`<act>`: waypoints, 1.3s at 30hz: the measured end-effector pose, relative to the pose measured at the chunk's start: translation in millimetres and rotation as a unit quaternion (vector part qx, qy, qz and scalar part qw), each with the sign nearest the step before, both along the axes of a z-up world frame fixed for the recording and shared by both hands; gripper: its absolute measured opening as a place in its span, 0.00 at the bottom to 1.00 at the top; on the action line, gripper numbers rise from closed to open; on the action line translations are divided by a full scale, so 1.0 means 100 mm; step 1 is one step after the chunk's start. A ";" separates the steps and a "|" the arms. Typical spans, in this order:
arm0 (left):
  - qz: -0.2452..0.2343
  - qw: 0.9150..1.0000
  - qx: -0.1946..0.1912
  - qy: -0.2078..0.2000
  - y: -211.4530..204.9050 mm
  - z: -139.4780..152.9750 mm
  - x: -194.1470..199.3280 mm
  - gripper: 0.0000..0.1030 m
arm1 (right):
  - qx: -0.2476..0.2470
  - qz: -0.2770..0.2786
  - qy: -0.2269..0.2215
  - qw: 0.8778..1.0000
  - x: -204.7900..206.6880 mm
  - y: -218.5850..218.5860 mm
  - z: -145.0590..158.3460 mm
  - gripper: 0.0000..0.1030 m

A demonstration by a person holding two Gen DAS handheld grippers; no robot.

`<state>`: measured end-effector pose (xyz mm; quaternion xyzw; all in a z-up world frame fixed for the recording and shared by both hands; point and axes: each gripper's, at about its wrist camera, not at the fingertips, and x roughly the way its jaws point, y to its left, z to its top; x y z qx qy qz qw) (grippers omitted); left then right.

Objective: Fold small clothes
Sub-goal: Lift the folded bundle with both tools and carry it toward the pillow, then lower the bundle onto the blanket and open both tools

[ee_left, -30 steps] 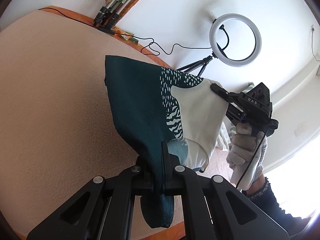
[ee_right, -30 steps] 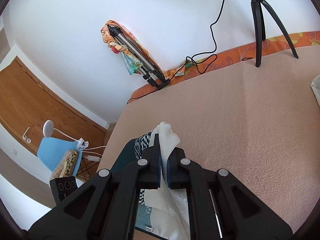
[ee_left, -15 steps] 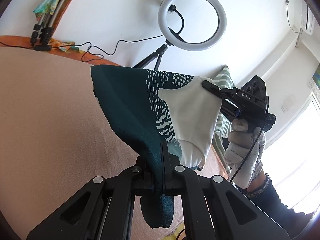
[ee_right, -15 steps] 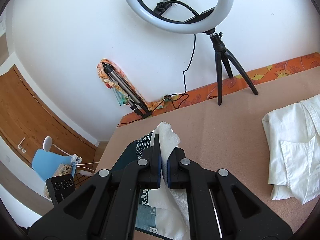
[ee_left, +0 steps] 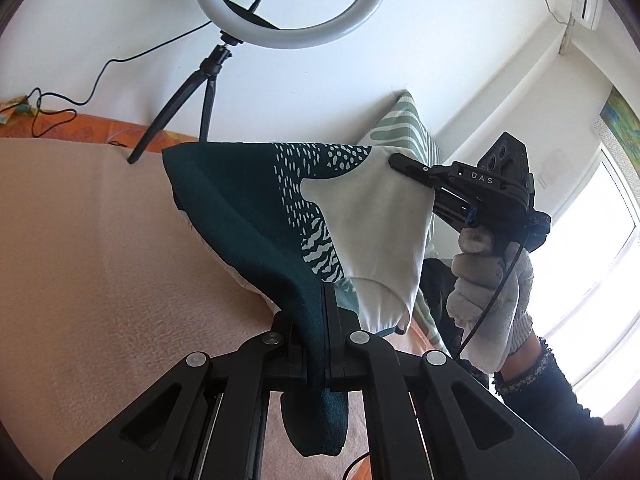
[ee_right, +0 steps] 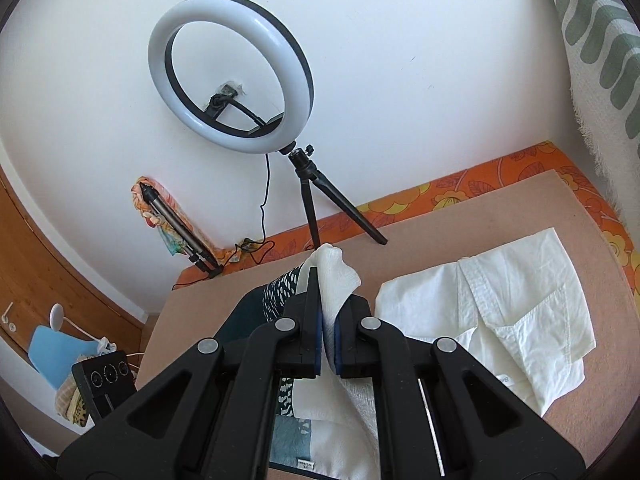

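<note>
A small garment point(ee_left: 280, 216), dark teal with white dashes, zebra stripes and a cream panel, is hanging stretched above the pink bed cover point(ee_left: 80, 260). The left gripper point(ee_left: 318, 320) is clamping its teal edge; the right gripper point(ee_right: 326, 312) is pinching its cream corner. A white shirt point(ee_right: 500, 312) is lying crumpled near the cover's right edge.

"DAS" is printed on the right hand-held gripper point(ee_left: 404, 162).
</note>
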<state>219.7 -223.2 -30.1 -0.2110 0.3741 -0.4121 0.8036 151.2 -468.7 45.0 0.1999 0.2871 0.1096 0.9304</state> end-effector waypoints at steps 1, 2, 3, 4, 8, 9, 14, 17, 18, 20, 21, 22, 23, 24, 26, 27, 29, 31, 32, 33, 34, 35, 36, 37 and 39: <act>-0.005 1.000 0.001 -0.004 -0.09 0.01 0.01 0.03 | -0.004 -0.006 0.000 1.000 0.01 -0.10 0.02 0.05; -0.011 1.000 0.002 -0.008 -0.17 0.01 0.02 0.03 | -0.010 -0.011 0.000 1.000 0.02 -0.19 0.04 0.05; -0.015 1.000 0.003 -0.012 -0.27 0.02 0.05 0.03 | -0.015 -0.017 -0.001 1.000 0.03 -0.27 0.05 0.05; -0.019 1.000 0.003 -0.013 -0.35 0.02 0.07 0.03 | -0.020 -0.023 0.000 1.000 0.05 -0.36 0.06 0.05; -0.034 0.999 0.005 -0.017 -0.68 -0.02 0.18 0.03 | -0.028 -0.040 0.001 0.999 0.15 -0.69 0.07 0.05; -0.036 0.999 0.006 -0.016 -0.74 -0.05 0.20 0.03 | -0.030 -0.043 0.002 0.999 0.18 -0.77 0.06 0.05; -0.049 0.999 0.020 -0.013 -1.02 -0.24 0.31 0.03 | -0.043 -0.057 0.022 0.997 0.38 -1.07 -0.15 0.05; -0.054 0.998 0.033 -0.011 -1.17 -0.37 0.39 0.03 | -0.048 -0.059 0.032 0.997 0.50 -1.22 -0.30 0.05; -0.055 0.998 0.036 -0.007 -1.22 -0.43 0.41 0.03 | -0.049 -0.060 0.036 0.996 0.55 -1.25 -0.36 0.05; -0.057 0.997 0.042 0.004 -1.28 -0.56 0.45 0.03 | -0.049 -0.063 0.045 0.996 0.64 -1.34 -0.48 0.05; -0.057 0.997 0.044 0.011 -1.30 -0.62 0.46 0.03 | -0.048 -0.066 0.050 0.995 0.69 -1.37 -0.54 0.05; -0.058 0.997 0.045 0.018 -1.31 -0.67 0.48 0.03 | -0.049 -0.070 0.055 0.995 0.73 -1.41 -0.60 0.05; -0.055 0.997 0.049 0.022 -1.32 -0.72 0.49 0.03 | -0.048 -0.074 0.058 0.994 0.76 -1.45 -0.66 0.05; -0.052 0.997 0.052 0.026 -1.33 -0.75 0.49 0.03 | -0.045 -0.077 0.061 0.994 0.79 -1.49 -0.71 0.05; -0.054 0.996 0.058 0.032 -1.32 -0.79 0.50 0.03 | -0.045 -0.083 0.065 0.993 0.84 -1.54 -0.79 0.05; -0.055 0.996 0.061 0.032 -1.32 -0.80 0.49 0.03 | -0.047 -0.084 0.068 0.993 0.86 -1.56 -0.82 0.05; -0.054 0.996 0.066 0.028 -1.32 -0.79 0.47 0.03 | -0.052 -0.087 0.074 0.992 0.90 -1.58 -0.88 0.05; -0.052 0.996 0.067 0.029 -1.31 -0.79 0.48 0.04 | -0.064 -0.090 0.083 0.990 0.94 -1.59 -0.91 0.05; -0.049 0.996 0.069 0.030 -1.30 -0.79 0.48 0.05 | -0.072 -0.096 0.090 0.989 0.97 -1.59 -0.92 0.05; -0.047 0.996 0.071 0.032 -1.30 -0.79 0.49 0.07 | -0.082 -0.109 0.101 0.985 1.00 -1.61 -0.94 0.05; -0.045 0.996 0.074 0.036 -1.31 -0.79 0.51 0.09 | -0.091 -0.125 0.113 0.982 1.03 -1.64 -0.96 0.05; -0.043 0.995 0.076 0.042 -1.31 -0.80 0.51 0.10 | -0.101 -0.139 0.126 0.977 1.06 -1.66 -0.98 0.08; -0.043 0.995 0.078 0.047 -1.30 -0.80 0.51 0.15 | -0.116 -0.155 0.137 0.971 1.08 -1.69 -0.99 0.16; -0.042 0.995 0.082 0.050 -1.31 -0.78 0.51 0.24 | -0.132 -0.170 0.141 0.966 1.09 -1.70 -0.99 0.23; -0.037 0.994 0.094 0.047 -1.30 -0.75 0.48 0.36 | -0.153 -0.191 0.141 0.959 1.07 -1.73 -0.97 0.28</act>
